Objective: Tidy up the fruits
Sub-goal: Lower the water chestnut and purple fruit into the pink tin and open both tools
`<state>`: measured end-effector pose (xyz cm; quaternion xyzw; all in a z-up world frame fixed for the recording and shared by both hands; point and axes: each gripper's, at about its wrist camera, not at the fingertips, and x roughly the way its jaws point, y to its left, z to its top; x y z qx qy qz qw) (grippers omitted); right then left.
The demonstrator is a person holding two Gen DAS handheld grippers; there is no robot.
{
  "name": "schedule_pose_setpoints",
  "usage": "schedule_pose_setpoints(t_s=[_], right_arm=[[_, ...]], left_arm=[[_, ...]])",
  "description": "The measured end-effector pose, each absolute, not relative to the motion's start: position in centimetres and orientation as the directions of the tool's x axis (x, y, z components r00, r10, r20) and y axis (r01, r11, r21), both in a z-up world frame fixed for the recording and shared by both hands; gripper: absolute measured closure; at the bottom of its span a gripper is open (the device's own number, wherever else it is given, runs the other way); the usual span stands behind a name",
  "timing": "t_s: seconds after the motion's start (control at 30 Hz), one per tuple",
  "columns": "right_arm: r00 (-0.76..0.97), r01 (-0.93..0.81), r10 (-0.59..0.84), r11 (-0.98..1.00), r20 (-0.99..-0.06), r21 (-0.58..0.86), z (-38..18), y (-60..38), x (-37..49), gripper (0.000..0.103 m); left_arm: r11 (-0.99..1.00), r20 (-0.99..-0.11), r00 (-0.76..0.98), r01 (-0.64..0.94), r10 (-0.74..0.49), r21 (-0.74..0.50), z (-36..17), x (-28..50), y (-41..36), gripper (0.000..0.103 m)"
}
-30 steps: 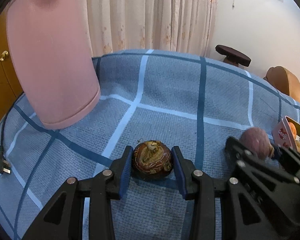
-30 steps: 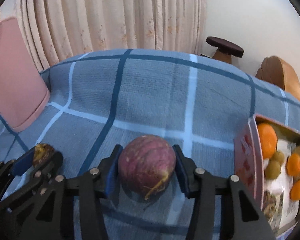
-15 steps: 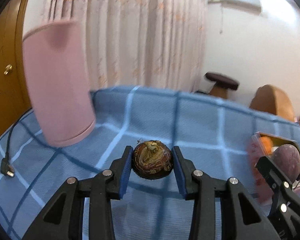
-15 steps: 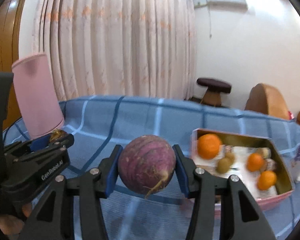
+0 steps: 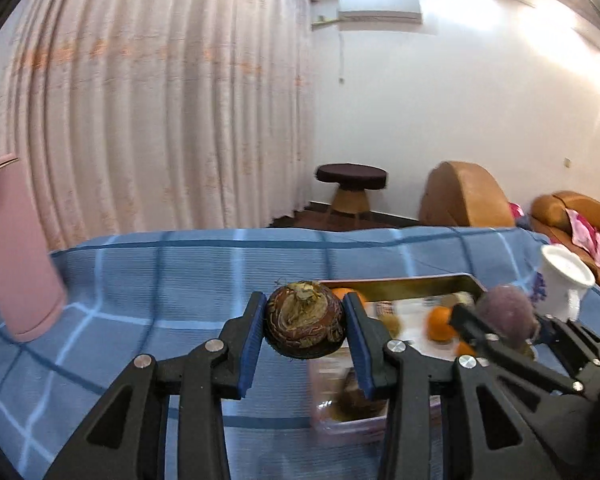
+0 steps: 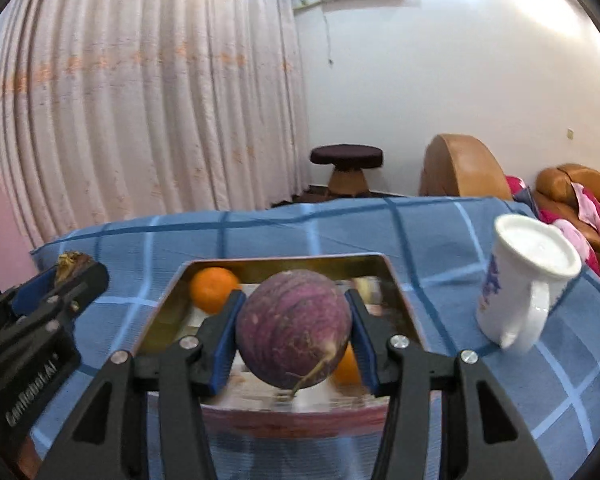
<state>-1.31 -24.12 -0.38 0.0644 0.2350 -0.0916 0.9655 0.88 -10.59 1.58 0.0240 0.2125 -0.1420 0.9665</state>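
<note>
the left gripper (image 5: 304, 334) was clamped on a brown fruit (image 5: 305, 326), the right gripper (image 6: 293, 330) on a purple fruit (image 6: 293, 328), both above the tin (image 6: 396, 280). released together, they could roll, collide, or knock the mug (image 6: 520, 280).

White mug (image 6: 524, 284) stood upside down on blue checked cloth (image 6: 284, 232). Pink container (image 5: 12, 248) at left. Dark stool (image 6: 346, 168) beside pale curtain (image 6: 140, 100).
</note>
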Motion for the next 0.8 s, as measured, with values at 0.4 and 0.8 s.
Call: schedule_pose_setpoints(t_s=[0.4,0.8], right_arm=[[0.878,0.15,-0.012,0.957,-0.479,0.25,-1.3,-28.3,-1.5,0.034],[0.941,0.225,-0.171,0.961,-0.29,0.162,0.7,-27.1,-8.0,0.003]], left_arm=[[0.973,-0.417,0.89,0.226,-0.184,0.054,0.3,1.2,-12.8,0.053],[0.984,-0.359,0.922,0.17,-0.143,0.046,0.2,-3.0,-9.5,0.022]])
